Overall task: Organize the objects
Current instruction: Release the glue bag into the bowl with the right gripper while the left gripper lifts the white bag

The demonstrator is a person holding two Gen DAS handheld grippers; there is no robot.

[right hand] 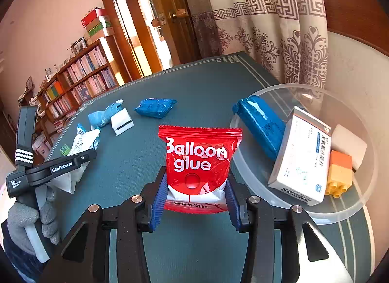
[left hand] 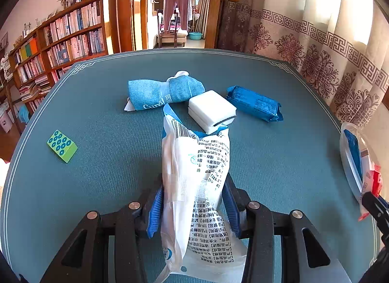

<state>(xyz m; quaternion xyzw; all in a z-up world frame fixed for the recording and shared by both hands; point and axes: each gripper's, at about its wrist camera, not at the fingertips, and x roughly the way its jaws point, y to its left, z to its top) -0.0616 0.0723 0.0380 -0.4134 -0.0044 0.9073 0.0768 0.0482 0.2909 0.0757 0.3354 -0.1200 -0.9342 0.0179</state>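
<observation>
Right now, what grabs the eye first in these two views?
The red Balloon glue packet, clamped in the right gripper beside the clear tub. The left gripper grips a white printed pouch above the teal table, with a green block far left.

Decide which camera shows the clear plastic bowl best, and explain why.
The right wrist view: the bowl shows nearly whole, with its contents visible. The left wrist view catches only a sliver of the bowl at the right edge.

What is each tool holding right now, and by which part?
Left tool: white printed pouch, pinched across its lower half. Right tool: red Balloon glue packet, gripped at its bottom edge.
</observation>
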